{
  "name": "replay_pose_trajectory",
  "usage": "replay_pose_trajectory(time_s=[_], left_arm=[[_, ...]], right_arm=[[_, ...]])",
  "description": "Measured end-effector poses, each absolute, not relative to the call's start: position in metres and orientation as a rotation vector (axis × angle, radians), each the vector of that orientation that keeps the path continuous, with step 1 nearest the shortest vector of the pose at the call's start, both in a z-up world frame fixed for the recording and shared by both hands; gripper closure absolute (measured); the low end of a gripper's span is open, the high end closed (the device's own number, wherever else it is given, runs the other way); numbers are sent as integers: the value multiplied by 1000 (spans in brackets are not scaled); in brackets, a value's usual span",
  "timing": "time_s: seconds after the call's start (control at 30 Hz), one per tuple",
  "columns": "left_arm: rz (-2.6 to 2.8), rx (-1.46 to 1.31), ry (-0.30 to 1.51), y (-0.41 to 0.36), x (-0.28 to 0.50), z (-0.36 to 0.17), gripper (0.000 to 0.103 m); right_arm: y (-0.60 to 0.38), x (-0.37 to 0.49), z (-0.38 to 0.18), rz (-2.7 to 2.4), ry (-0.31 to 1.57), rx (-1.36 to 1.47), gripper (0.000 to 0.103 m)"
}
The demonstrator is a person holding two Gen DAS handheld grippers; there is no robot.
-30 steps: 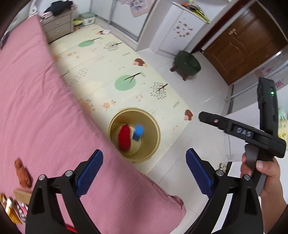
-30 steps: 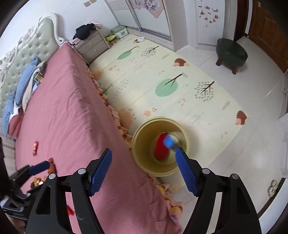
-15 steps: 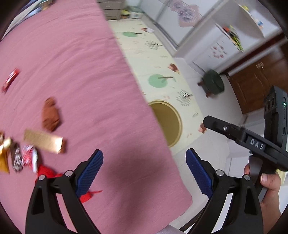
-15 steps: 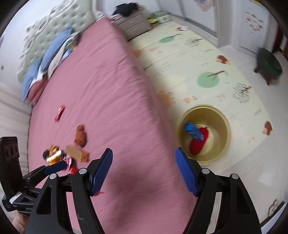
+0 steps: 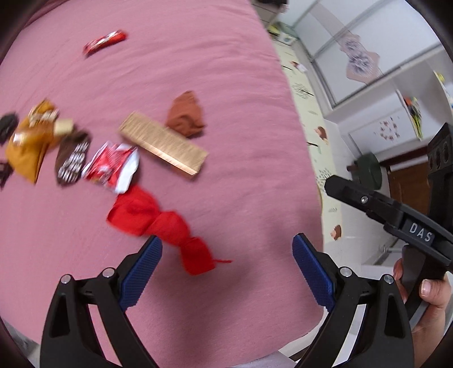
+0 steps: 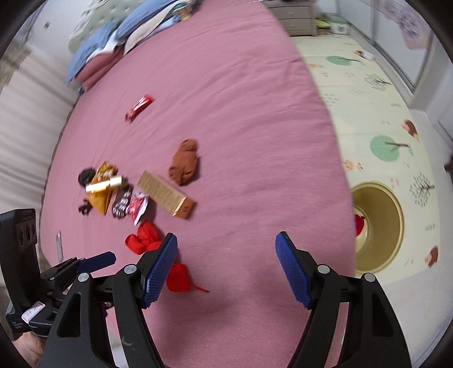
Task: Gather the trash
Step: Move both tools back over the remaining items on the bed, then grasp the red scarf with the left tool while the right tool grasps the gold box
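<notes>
Both tools gape empty over the pink bed (image 5: 226,85) (wrappers (image 5: 110,167) scattered), red cloth (image 5: 158,223) nearest.

Pink bedspread (image 6: 240,119) fills most of both views. Folded blue and pink bedding (image 6: 113,48) piled at the head end, by a pale tufted headboard (image 6: 85,31). Floor beside bed: cream play mat (image 6: 376,113) w/ green trees and hedgehogs. Grey drawer unit (image 6: 297,17) at the far wall. Dark green stool (image 5: 368,172) near brown wood door (image 5: 407,184). White cabinet (image 5: 376,130) w/ stickers.
</notes>
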State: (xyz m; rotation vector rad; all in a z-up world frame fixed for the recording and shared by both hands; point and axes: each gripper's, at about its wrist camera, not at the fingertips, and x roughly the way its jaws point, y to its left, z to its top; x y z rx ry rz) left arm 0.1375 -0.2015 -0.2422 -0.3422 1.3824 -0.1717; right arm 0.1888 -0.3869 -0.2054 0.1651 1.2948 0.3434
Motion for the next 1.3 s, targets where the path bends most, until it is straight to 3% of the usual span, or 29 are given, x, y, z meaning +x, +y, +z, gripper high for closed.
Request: replay_pose_trajectory(time_s=[0.77, 0.9, 0.97, 1.13, 1.3], left_arm=[[135, -547, 1451, -160, 130, -342, 13], [170, -485, 1493, -165, 139, -359, 29], [184, -456, 1513, -169, 142, -365, 32], [160, -426, 1530, -177, 142, -366, 66], [100, -513, 1508, -173, 131, -361, 68]], right_arm=[[-279, 223, -270, 553, 1343, -166, 28], [-270, 236, -281, 571, 1360, -191, 28], [-266, 240, -285, 582, 1366, -204, 28], [-253, 247, -296, 597, 1383, -239, 29], [-239, 251, -308, 614, 1401, -268, 29]])
